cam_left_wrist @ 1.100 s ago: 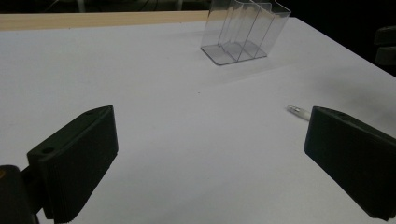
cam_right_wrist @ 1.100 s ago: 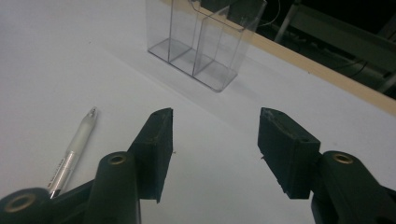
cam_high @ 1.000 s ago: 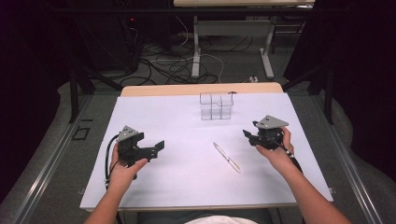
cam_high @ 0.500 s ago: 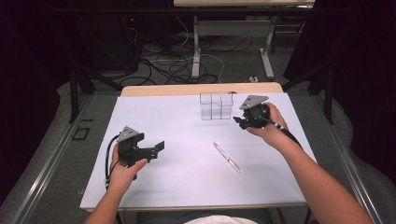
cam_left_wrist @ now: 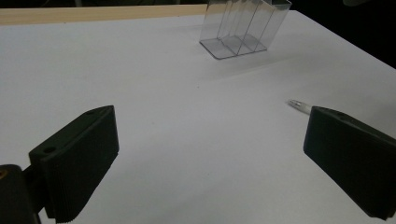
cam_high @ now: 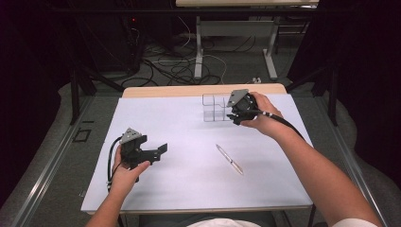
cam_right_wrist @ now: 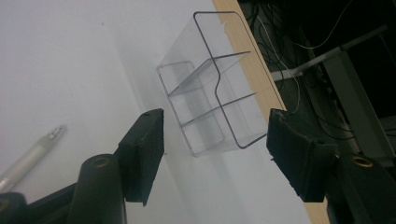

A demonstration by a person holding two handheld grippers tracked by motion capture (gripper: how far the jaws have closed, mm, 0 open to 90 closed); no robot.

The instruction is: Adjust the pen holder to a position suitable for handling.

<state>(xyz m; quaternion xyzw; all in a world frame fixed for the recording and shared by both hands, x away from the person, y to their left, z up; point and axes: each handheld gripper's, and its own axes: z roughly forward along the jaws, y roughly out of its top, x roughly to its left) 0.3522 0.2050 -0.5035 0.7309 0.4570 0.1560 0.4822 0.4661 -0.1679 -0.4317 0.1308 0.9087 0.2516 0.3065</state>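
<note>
A clear plastic organiser (cam_high: 213,108) with three compartments stands upright near the far edge of the white table (cam_high: 189,189). My right gripper (cam_high: 235,115) hovers at its right end, jaws open on either side of the box (cam_right_wrist: 210,107) without touching it. A silver pen (cam_high: 230,159) lies flat on the table right of centre, its tip (cam_left_wrist: 297,105) peeking past one jaw in the left gripper view. My left gripper (cam_high: 161,150) rests low at the left front, open and holding nothing; the organiser (cam_left_wrist: 243,28) stands far ahead of it.
A wooden strip (cam_high: 203,90) runs along the table's far edge. Beyond it are cables (cam_high: 179,66) on the floor and the metal legs (cam_high: 198,47) of another table.
My right gripper has travelled from the table's right side forward and left up to the organiser's right end. The left gripper and the pen have stayed put.
</note>
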